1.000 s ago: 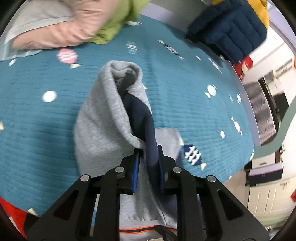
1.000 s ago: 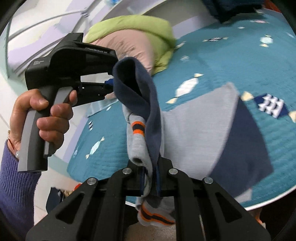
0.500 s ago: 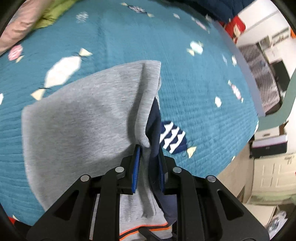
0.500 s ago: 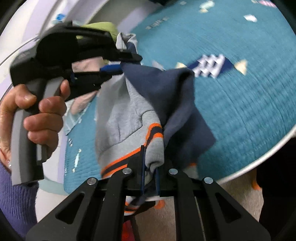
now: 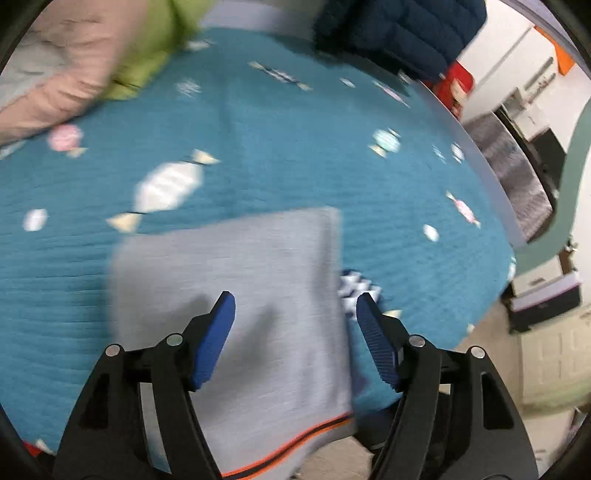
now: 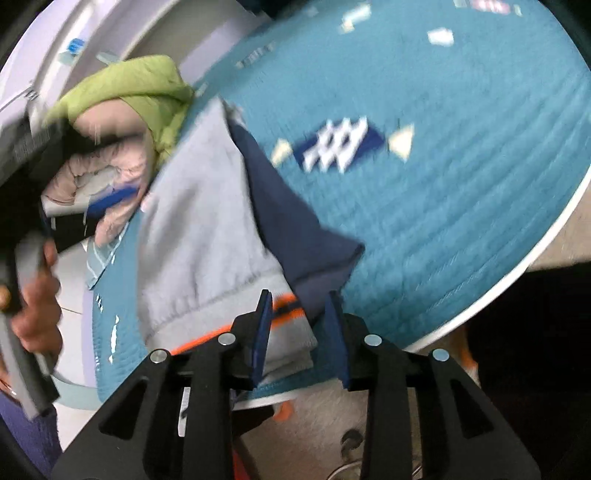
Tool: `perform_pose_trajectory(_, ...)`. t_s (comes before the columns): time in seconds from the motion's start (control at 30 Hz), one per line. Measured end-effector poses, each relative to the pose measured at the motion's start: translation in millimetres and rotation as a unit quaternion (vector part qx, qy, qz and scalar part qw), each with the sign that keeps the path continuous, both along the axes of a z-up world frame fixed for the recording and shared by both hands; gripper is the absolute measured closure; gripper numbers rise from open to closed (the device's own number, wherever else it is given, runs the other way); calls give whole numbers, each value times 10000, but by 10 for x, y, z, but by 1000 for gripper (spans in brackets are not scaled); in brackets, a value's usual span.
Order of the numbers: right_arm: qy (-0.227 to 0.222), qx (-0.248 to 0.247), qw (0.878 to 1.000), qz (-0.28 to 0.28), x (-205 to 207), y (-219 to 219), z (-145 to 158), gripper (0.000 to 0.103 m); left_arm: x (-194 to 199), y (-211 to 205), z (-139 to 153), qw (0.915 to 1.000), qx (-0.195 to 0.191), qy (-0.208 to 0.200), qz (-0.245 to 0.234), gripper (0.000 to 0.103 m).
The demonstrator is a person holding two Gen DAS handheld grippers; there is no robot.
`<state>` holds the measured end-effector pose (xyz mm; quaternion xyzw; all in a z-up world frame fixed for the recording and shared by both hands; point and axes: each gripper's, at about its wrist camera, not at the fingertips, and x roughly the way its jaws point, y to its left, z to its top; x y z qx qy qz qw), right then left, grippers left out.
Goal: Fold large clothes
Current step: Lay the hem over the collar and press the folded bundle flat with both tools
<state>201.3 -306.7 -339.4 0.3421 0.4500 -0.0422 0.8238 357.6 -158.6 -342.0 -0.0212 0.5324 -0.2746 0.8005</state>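
A grey sweatshirt (image 5: 240, 280) with navy panels and an orange-striped hem lies folded flat near the front edge of the teal bed. My left gripper (image 5: 295, 314) is open just above it, holding nothing. In the right wrist view the same sweatshirt (image 6: 199, 221) lies with a navy part (image 6: 295, 232) to its right. My right gripper (image 6: 299, 325) is open, its jaws either side of the orange hem corner. The person's left hand and the other gripper's handle (image 6: 26, 295) show at the left edge.
A teal candy-print bedspread (image 5: 295, 147) covers the bed. Pink and green padded jackets (image 5: 92, 66) are piled at the back left, a navy puffer jacket (image 5: 399, 29) at the back right. The bed's edge (image 6: 517, 266) and floor lie to the right.
Both grippers have opened and let go of the sweatshirt. It has dropped from a bunched hanging fold to lying flat on the bed.
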Motion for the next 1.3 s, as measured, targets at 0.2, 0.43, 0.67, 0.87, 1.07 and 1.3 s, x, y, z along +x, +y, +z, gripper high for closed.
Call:
perform_pose_trajectory(0.2,-390,-67,9958,831,358,323,120,74,-245,571,-328,9956,816,63,450,34)
perform_pose_trajectory(0.43,382,-471,9933,988,756,343,-324,79,-383,742,-1008,9926,901,532,611,34)
perform_pose_trajectory(0.67,290,-22,9953,924,767,186,-300,77,-411,830,-920,9937,656,517,746,31)
perform_pose_trajectory(0.87,358,189,9971,645,438,-40,-147,37,-608,1149,-748,9916,19,588,1151,23)
perform_pose_trajectory(1.07,907,1509,9837,362,270,-95,-515,36,-771,1215,-917,9885,-38,923,1202,23)
perform_pose_trajectory(1.3,1019,2052,9728,357,255,-55,-695,32,-750,1077,-1004,9886,-66,972,1149,21)
